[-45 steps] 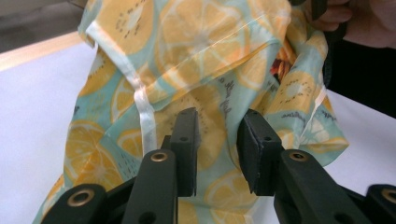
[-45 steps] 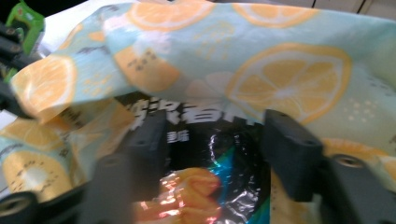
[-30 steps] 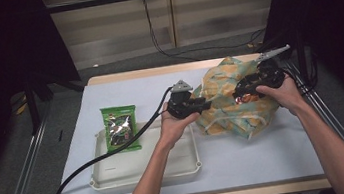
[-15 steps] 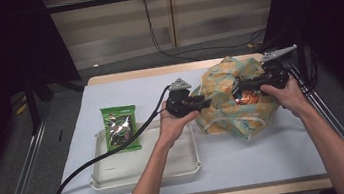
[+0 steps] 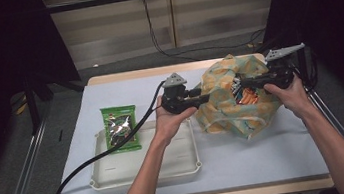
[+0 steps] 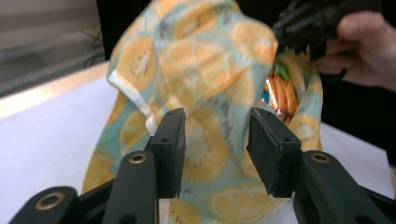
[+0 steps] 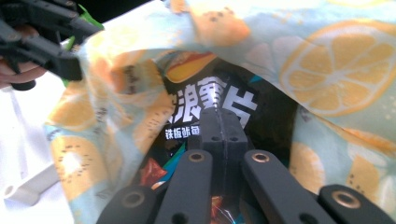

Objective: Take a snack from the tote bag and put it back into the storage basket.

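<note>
A fabric bag (image 5: 235,114) printed with orange slices stands at the table's right middle, its mouth open, with orange snack packets (image 5: 248,98) inside. My left gripper (image 5: 206,97) is at the bag's left rim. Its jaws have just been opening and stand open (image 6: 215,140), with the fabric (image 6: 205,70) just beyond them. My right gripper (image 5: 242,87) reaches into the mouth from the right. Its jaws have just been closing and are shut (image 7: 219,116) against a black packet (image 7: 205,100). I cannot tell if they pinch its film.
A white tray (image 5: 168,158) lies at the front left. A green snack packet (image 5: 119,126) rests across its far rim. The left gripper's black cable (image 5: 92,160) trails over the tray to the table's front left edge.
Both grippers have risen slightly at the bag's mouth. The right gripper's jaws have gone from wide apart to shut inside the bag.
</note>
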